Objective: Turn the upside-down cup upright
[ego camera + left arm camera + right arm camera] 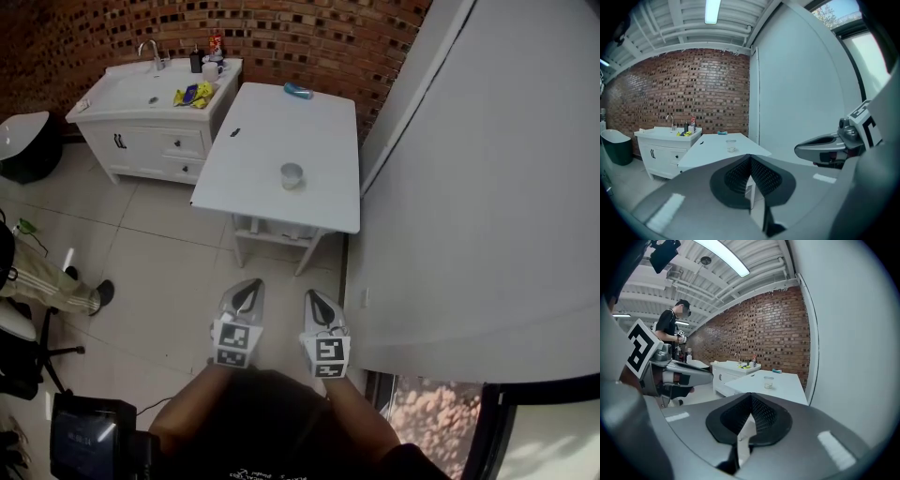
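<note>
Closed, empty right hand-held gripper (751, 398), clear cup (768, 382) well ahead on white table (793, 386)

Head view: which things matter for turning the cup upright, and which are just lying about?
For the job:
cup on the white table; left gripper and right gripper, both shut, empty, short of the table.

Lying about:
blue object at the table's far edge; small dark item on the table; yellow packets and bottles on the sink cabinet.

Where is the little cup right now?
In the head view the cup stands on the white table, near the table's front edge. The sink cabinet is off to its left.
</note>
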Motion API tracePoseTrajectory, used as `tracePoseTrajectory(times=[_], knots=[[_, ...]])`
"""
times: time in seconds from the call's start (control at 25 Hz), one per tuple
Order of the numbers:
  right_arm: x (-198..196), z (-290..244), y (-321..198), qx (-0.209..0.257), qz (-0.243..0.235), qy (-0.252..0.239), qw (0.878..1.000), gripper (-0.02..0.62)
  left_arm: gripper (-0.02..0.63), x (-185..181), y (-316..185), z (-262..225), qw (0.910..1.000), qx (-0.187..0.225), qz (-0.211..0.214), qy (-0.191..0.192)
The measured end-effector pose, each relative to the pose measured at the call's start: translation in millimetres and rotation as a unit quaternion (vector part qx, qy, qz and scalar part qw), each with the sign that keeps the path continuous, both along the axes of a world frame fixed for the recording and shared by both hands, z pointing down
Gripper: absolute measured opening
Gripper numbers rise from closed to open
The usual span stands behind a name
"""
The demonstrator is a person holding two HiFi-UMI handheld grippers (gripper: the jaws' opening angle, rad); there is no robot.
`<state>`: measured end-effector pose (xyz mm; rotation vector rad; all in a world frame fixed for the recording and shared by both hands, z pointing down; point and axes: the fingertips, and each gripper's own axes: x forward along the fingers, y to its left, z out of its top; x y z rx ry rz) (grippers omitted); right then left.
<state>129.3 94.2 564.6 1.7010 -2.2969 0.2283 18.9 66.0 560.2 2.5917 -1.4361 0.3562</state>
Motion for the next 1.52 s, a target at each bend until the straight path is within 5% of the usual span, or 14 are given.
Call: tracePoseTrajectory(times=[0.64,1.52], knots=[[2.4,-18.5,82.9,0.011,-0.006,-0.012,1.0,0.012,-0.006,-14.4,118.3,-6.9,0.9994,0.016,-0.019,-0.023],[-34.0,-6.9,121.4,0.001,0.058,-0.025,0.998,0.012,-0.006,-58.2,108.1,-13.2,1.0,-0.001,0.009,0.003]])
